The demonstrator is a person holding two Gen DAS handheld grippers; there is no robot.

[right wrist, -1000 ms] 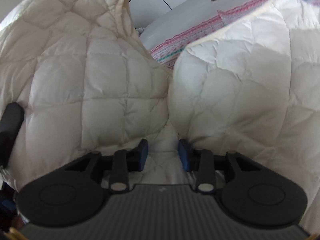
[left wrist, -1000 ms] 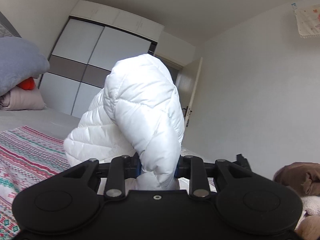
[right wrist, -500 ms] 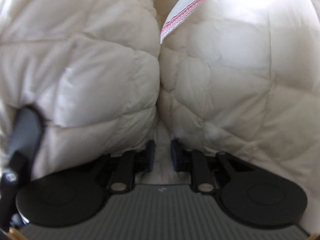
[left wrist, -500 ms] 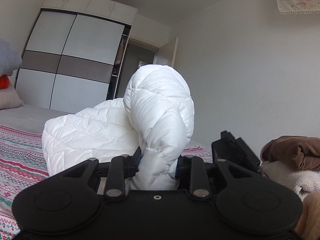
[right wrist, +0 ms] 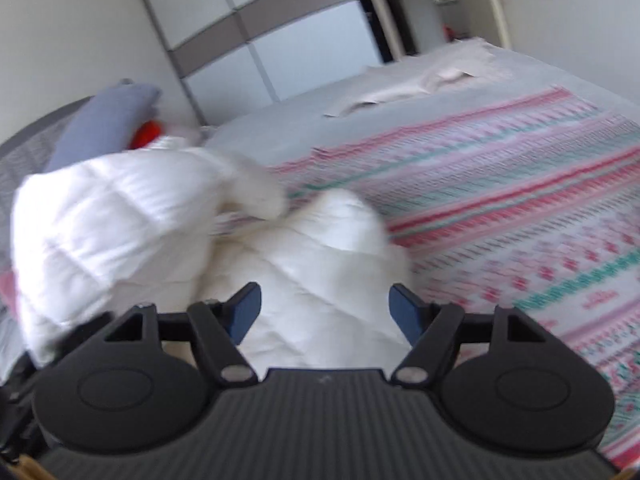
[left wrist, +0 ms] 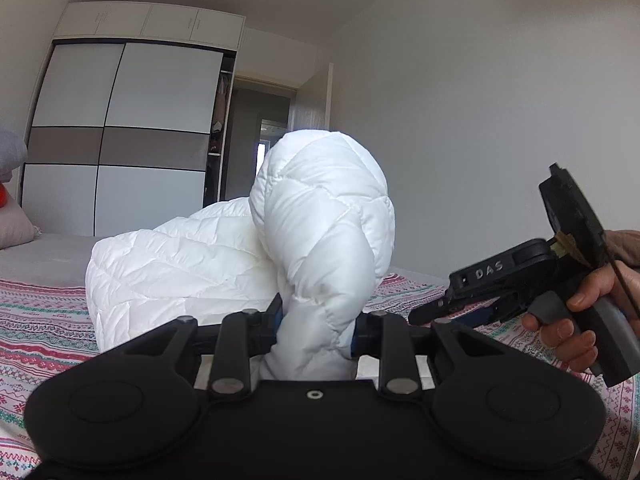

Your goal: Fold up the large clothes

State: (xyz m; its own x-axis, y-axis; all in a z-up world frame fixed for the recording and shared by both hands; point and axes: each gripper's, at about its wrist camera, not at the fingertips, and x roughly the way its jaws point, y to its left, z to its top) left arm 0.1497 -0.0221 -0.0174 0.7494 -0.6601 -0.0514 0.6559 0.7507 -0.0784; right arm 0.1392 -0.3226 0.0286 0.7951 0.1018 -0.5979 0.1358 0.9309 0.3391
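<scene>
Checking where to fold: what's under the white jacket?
The striped blanket on the bed lies under the jacket. Whatever is directly beneath its bulk is covered.

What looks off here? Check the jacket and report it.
The white puffer jacket is nowhere near flat: it sits heaped on the patterned bedspread, with one padded section bulging upright out of the left tongs, which are clamped on it. The right tongs are open and hold nothing. No tear or spill shows.
</scene>
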